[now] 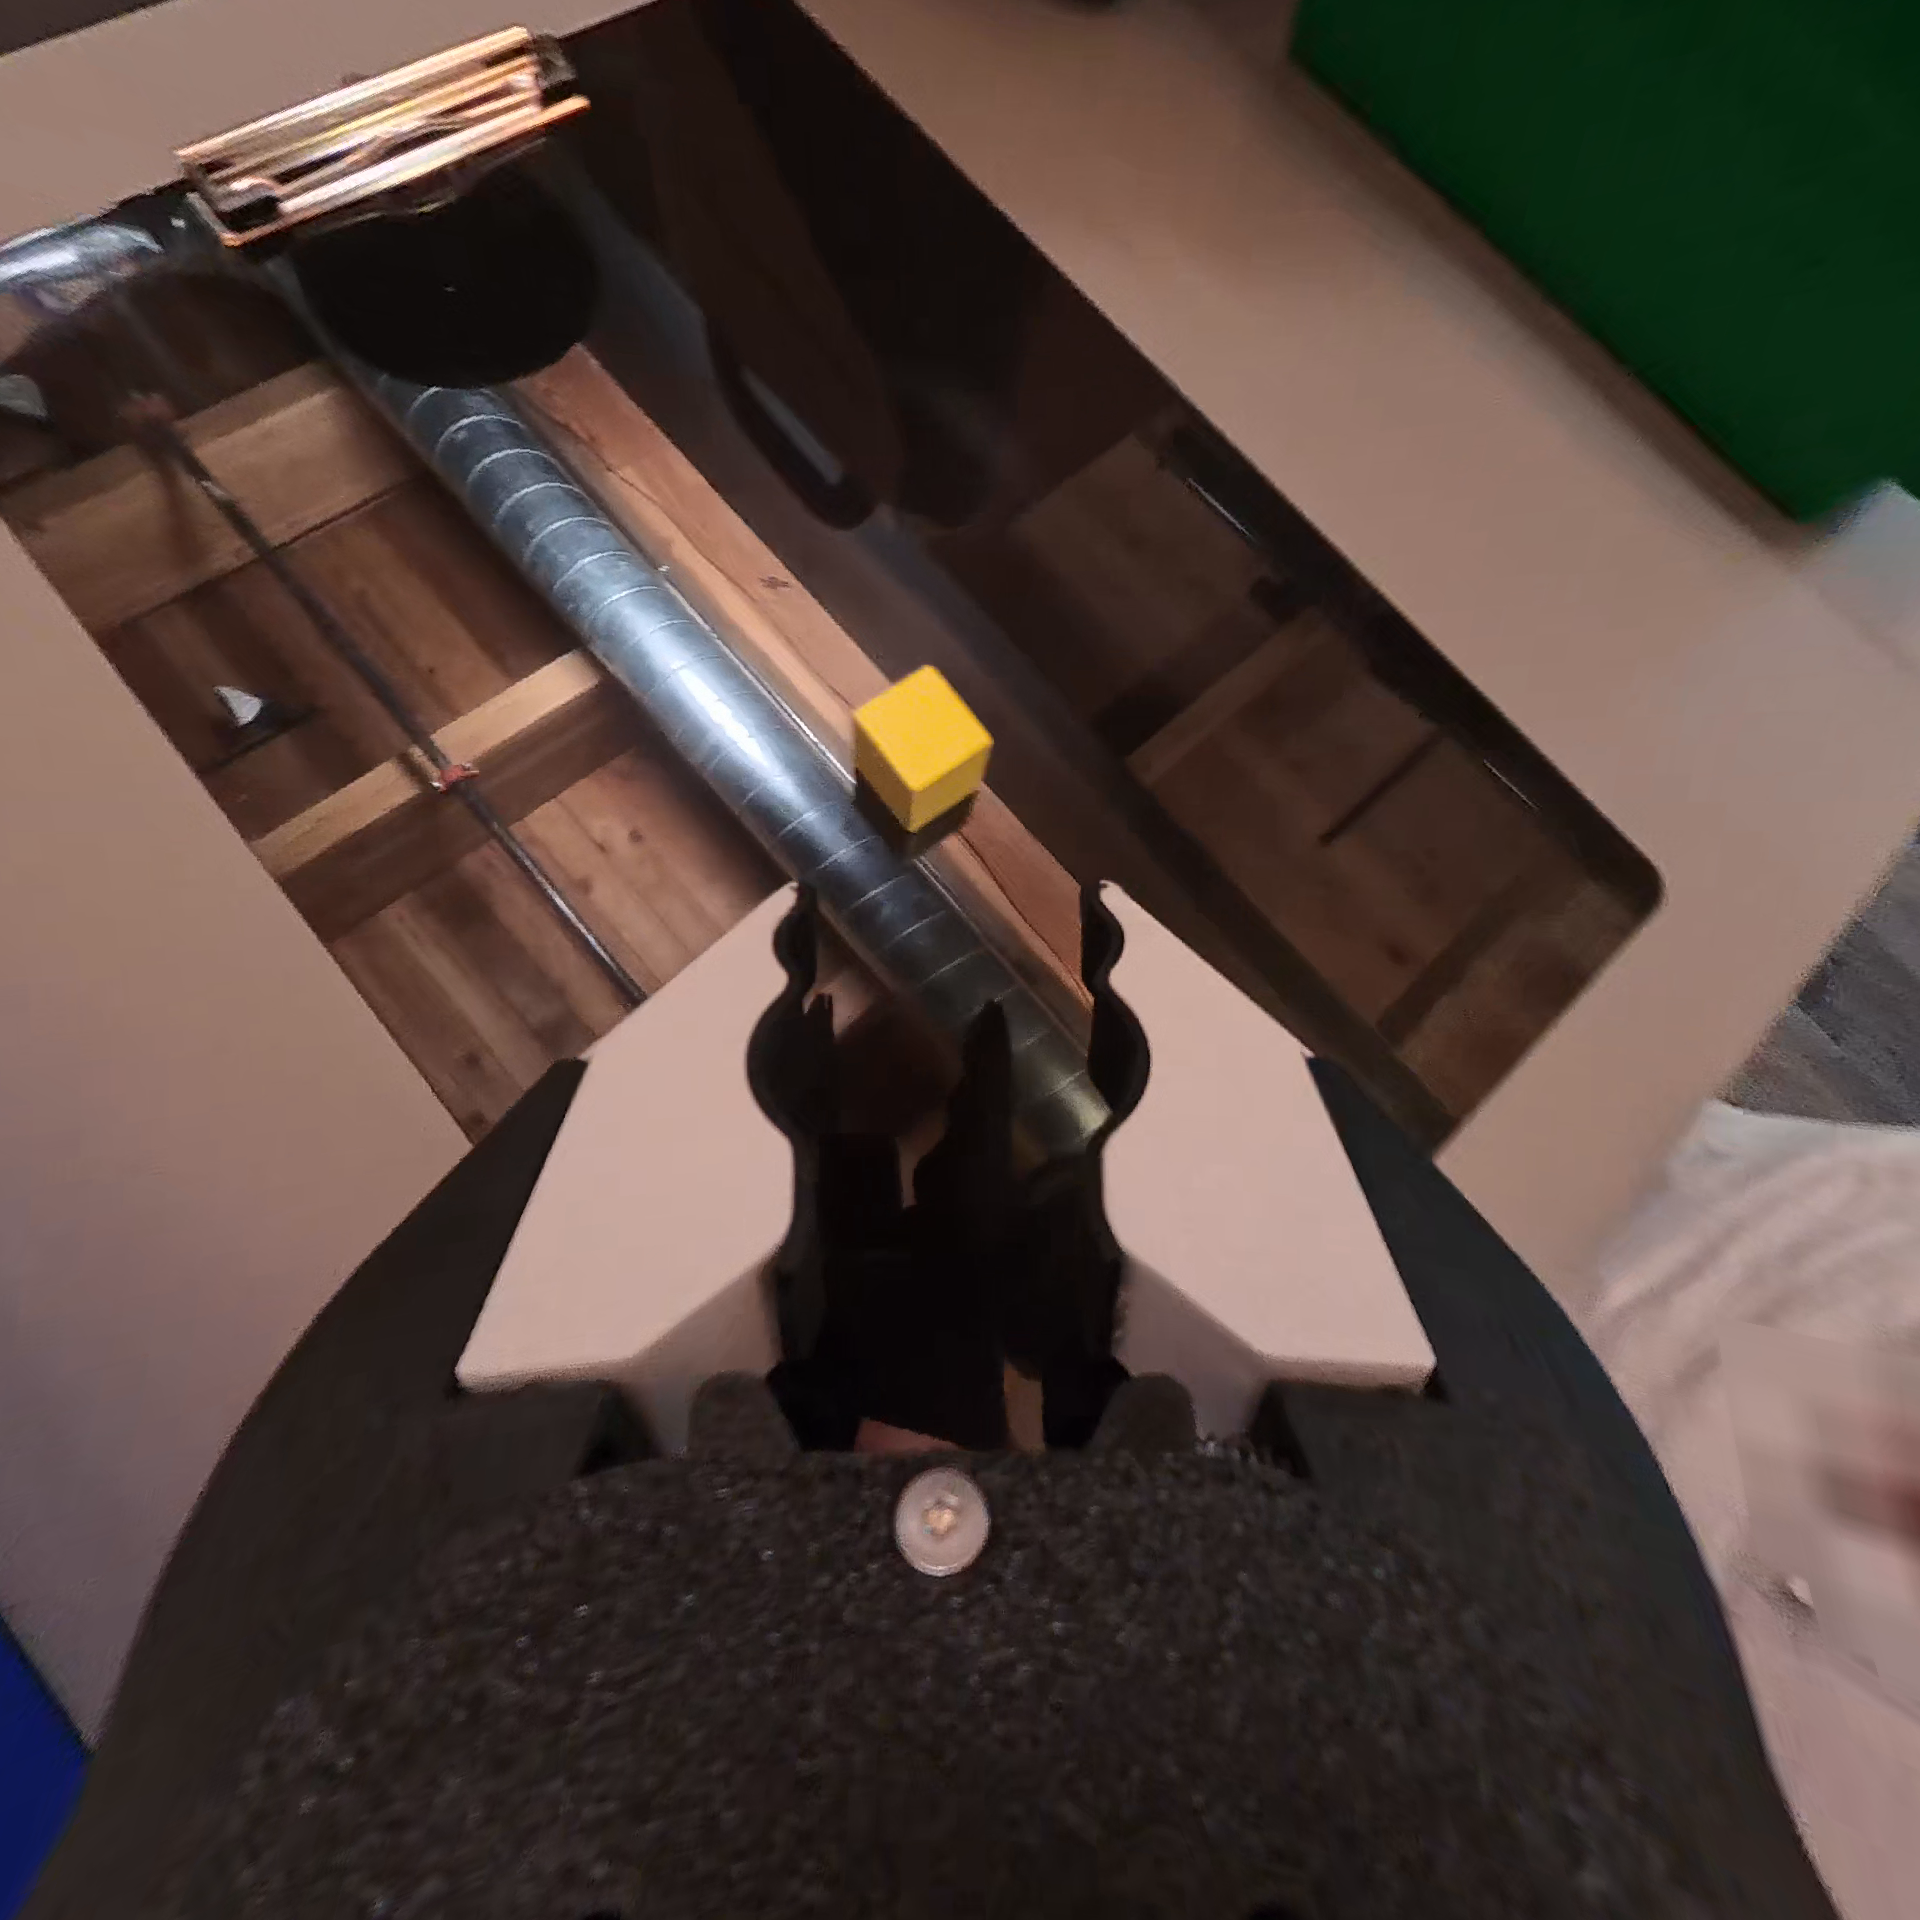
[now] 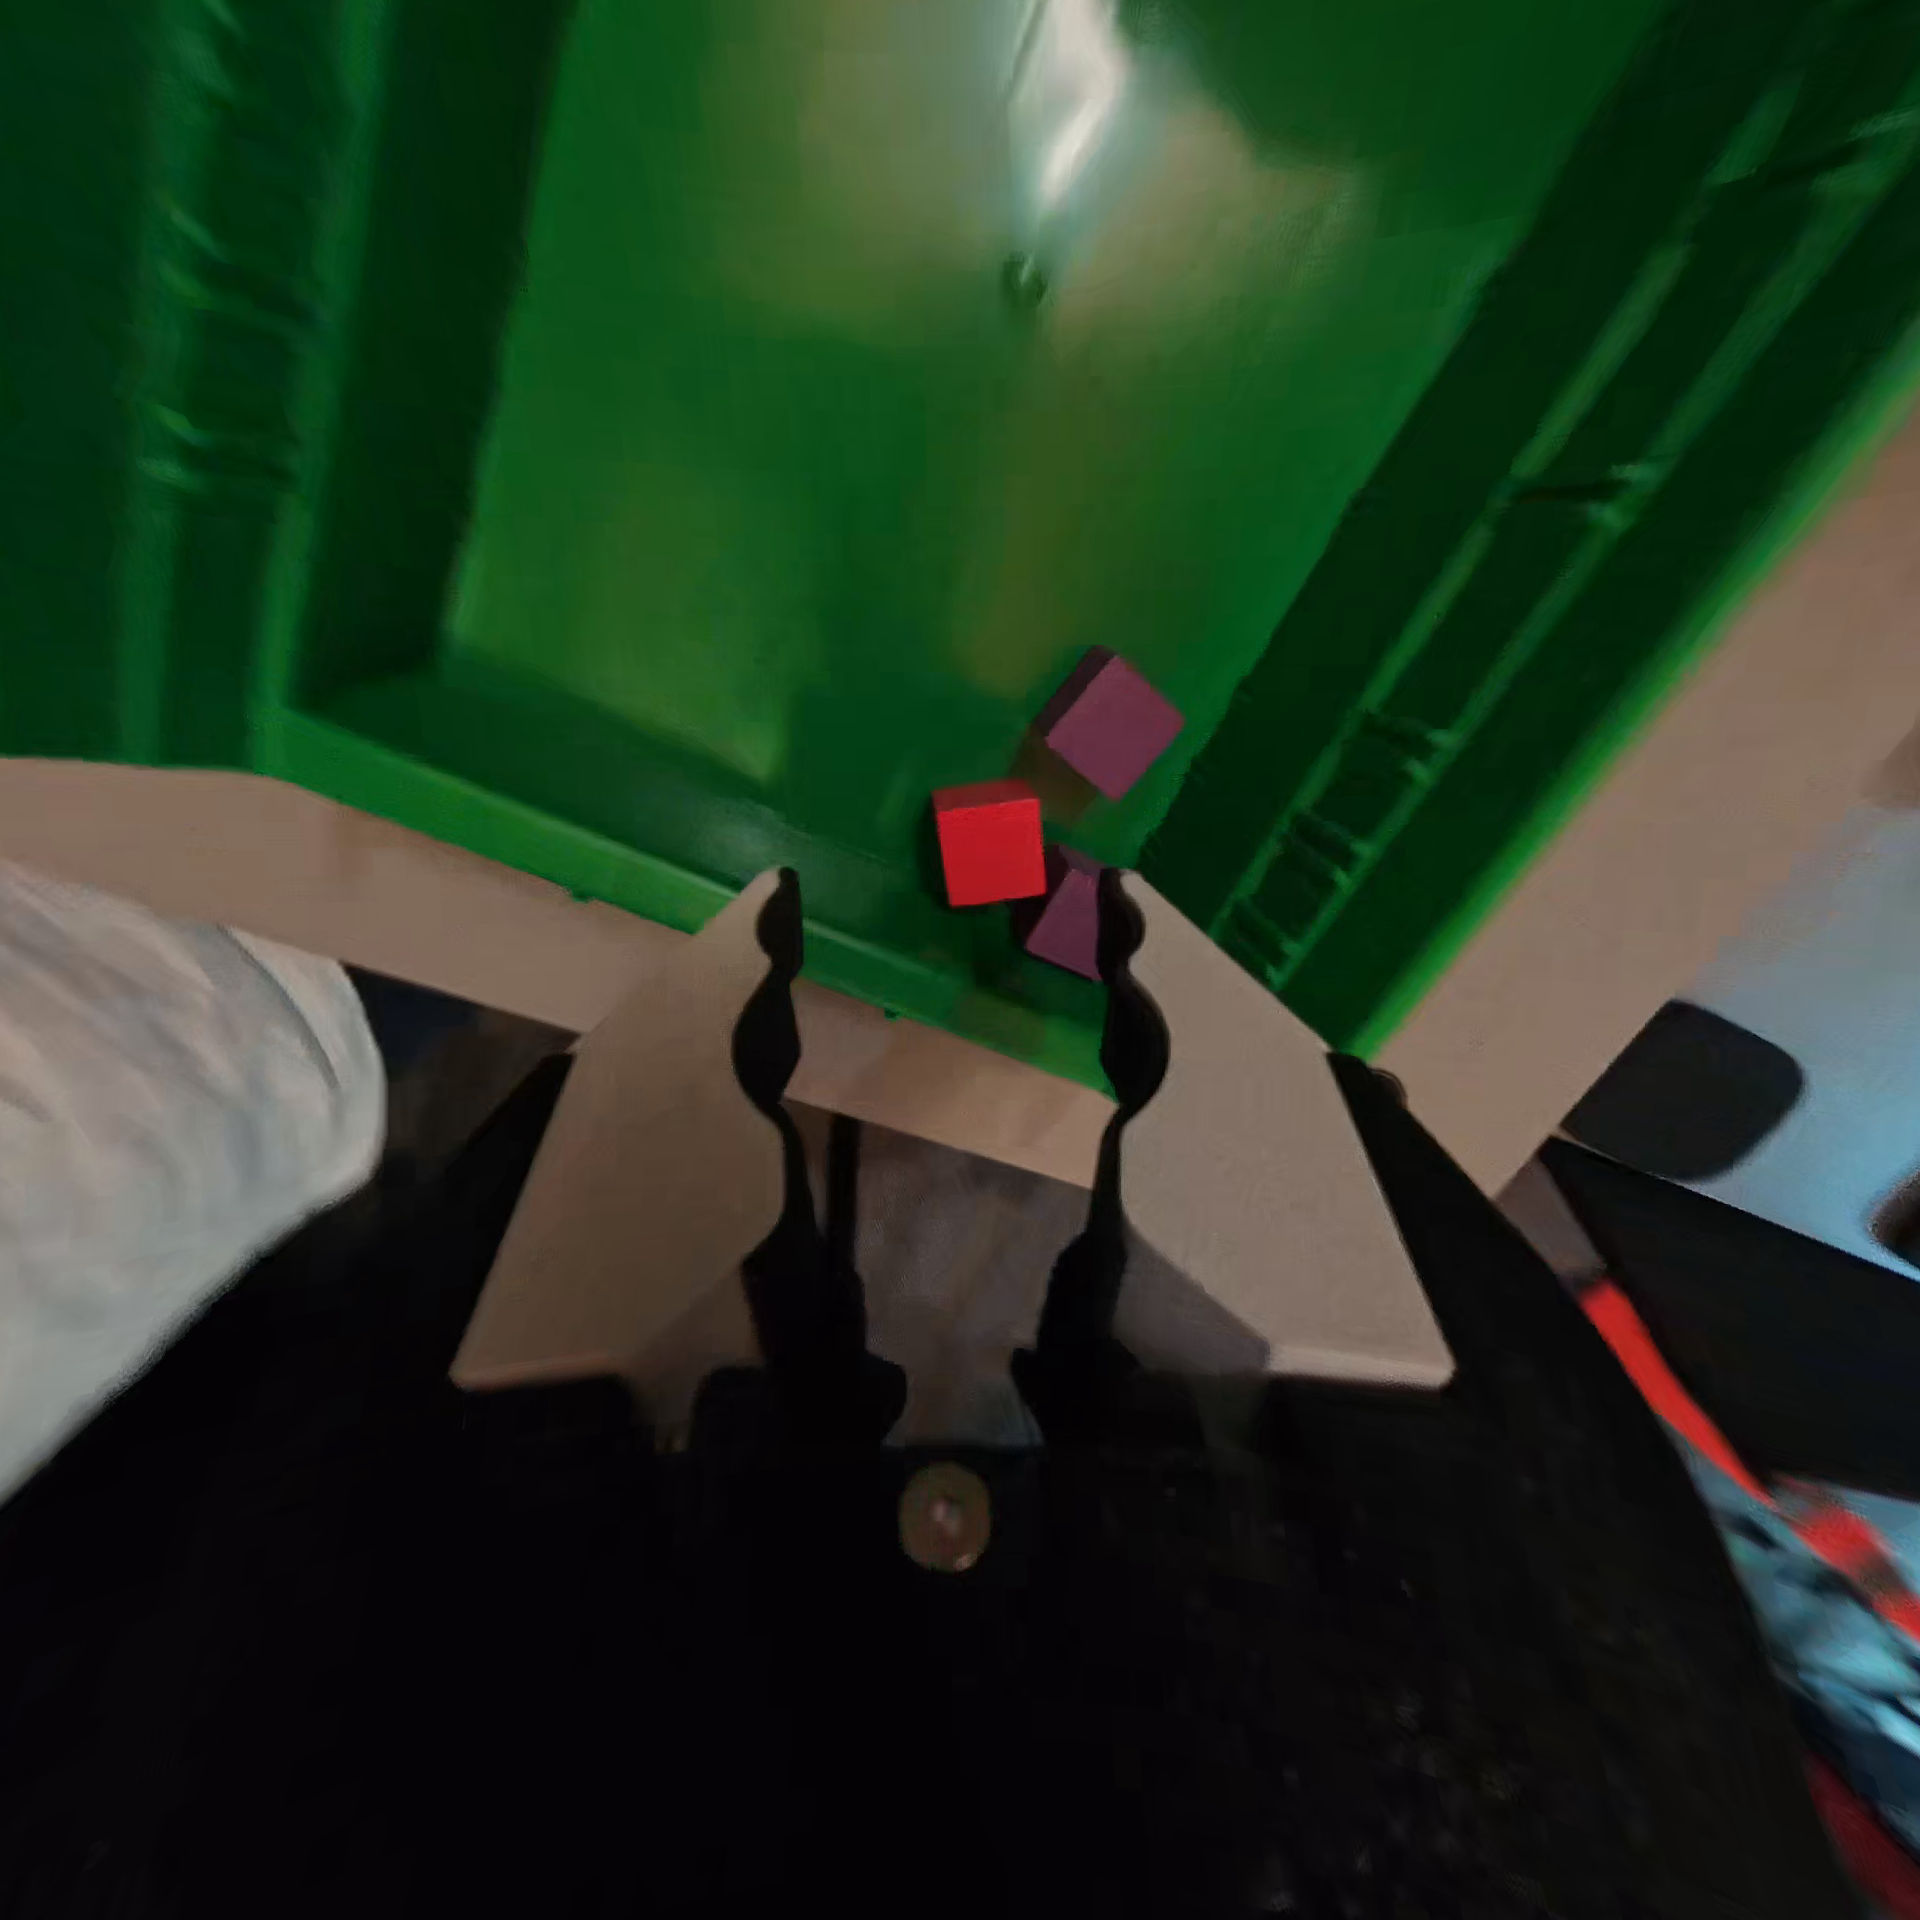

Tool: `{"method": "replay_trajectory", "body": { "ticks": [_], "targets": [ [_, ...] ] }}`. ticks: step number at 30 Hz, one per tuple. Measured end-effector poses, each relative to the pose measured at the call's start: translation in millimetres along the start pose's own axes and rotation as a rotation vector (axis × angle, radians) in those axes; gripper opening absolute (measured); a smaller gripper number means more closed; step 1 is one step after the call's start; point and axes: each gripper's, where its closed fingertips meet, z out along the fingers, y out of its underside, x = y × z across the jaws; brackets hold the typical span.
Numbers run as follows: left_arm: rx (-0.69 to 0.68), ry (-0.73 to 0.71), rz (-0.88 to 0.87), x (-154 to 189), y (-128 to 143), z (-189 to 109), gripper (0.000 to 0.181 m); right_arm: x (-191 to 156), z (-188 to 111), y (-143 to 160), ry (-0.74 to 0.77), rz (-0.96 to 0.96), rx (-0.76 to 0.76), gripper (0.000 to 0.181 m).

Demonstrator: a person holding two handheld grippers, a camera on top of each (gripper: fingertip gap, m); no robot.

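Left wrist view: a big reflective panel [image 1: 727, 582] set into a beige table [image 1: 1299, 343] fills the frame centre, mirroring a ceiling with a silver duct. A green bin [image 1: 1662, 229] corner sits upper right. A stack of thin wooden pieces [image 1: 384, 130] lies on the panel's upper-left edge. 1 yellow cube [image 1: 920, 746] rests on the panel at frame centre, just ahead of the left gripper [image 1: 945, 914]. Its jaws are spread and hold nothing.

Right wrist view: the same green bin's floor and walls fill the upper frame. The right gripper [image 2: 951, 904] hangs over its near rim, jaws spread, nothing pinched. 1 red cube [image 2: 989, 840] sits just above the tips, apparently airborne or resting on the bin floor; I can't tell which. 2 purple cubes [image 2: 1112, 722] flank it, 1 upper right, 1 [image 2: 1070, 920] low against the right finger.

Handling, as a judgement: the cubes look small, rigid, light, smooth-painted, so somewhat slick. Grip on 2 opposite flat faces, square to the pads.

Only the left view shows the yellow cube and panel; only the right view shows the bin's inside and the red and purple cubes.
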Motion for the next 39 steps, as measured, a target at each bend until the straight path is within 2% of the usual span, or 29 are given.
{"method": "replay_trajectory", "body": {
  "ticks": [1,3,7,9,12,14,16,19,21,23,26,28,32,34,35,37,39],
  "targets": [
    [0.004,-0.008,-0.009,-4.1,-0.3,5.9,0.054,-4.0,-14.5,-5.9,-0.005,0.061,0.117,0.055],
    [0.009,-0.007,-0.032,-7.2,-1.2,18.5,0.056,-31.2,-44.1,-23.4,-0.117,0.158,0.388,0.051],
    [0.016,-0.035,-0.04,-9.4,-9.8,40.0,0.057,-131.6,-106.4,-62.7,-0.546,0.214,0.983,0.05],
    [-0.012,-0.054,-0.025,-10.3,-9.4,52.6,0.057,-174.9,-115.2,-69.1,-0.699,0.228,1.15,0.05],
    [-0.078,-0.029,-0.034,-2.2,-3.5,68.0,0.057,-227.4,-102.1,-74.8,-0.838,0.251,1.163,0.053],
    [-0.082,-0.05,-0.028,-1.6,-3.0,73.2,0.055,-253.6,-93.3,-80.0,-0.879,0.235,1.143,0.053],
    [-0.052,-0.08,0.004,-1.2,-8.3,72.0,0.035,-271.3,-84.8,-85.9,-0.875,0.205,1.134,0.053],
    [-0.031,-0.073,0.043,5.7,-14.5,66.9,0.035,-286.3,-70.0,-100.3,-0.735,0.081,1.173,0.057],
    [0.036,0.087,0.007,31.9,-27.2,55.4,0.035,-295.5,-62.6,-114.6,-0.596,-0.064,1.227,0.065],
    [0.135,0.352,-0.144,66.6,-48.4,31.1,0.035,-302.3,-56.1,-130.1,-0.486,-0.189,1.245,0.07],
    [0.332,0.742,-0.468,94.0,-90.0,-21.7,0.034,-307.9,-61.1,-152.1,-0.425,-0.267,1.292,0.07],
    [0.388,0.875,-0.566,100.3,-100.7,-43.3,0.034,-311.6,-78.1,-163.9,-0.416,-0.287,1.378,0.066],
    [0.437,0.969,-0.617,107.6,-103.0,-60.7,0.034,-326.4,-97.8,-178.9,-0.436,-0.345,1.463,0.056],
    [0.435,0.968,-0.627,109.7,-99.9,-60.5,0.034,-333.9,-99.8,-180.5,-0.447,-0.379,1.472,0.041],
    [0.44,0.98,-0.631,111.0,-98.8,-62.2,0.034,-330.5,-100.0,-181.6,-0.42,-0.363,1.481,0.028],
    [0.433,1.004,-0.637,113.1,-96.1,-65.5,0.035,-331.7,-100.4,-177.8,-0.427,-0.396,1.493,0.027],
    [0.443,0.966,-0.601,109.7,-91.9,-68.6,0.042,-324.4,-96.2,-173.9,-0.421,-0.39,1.452,0.027]
  ]
}}
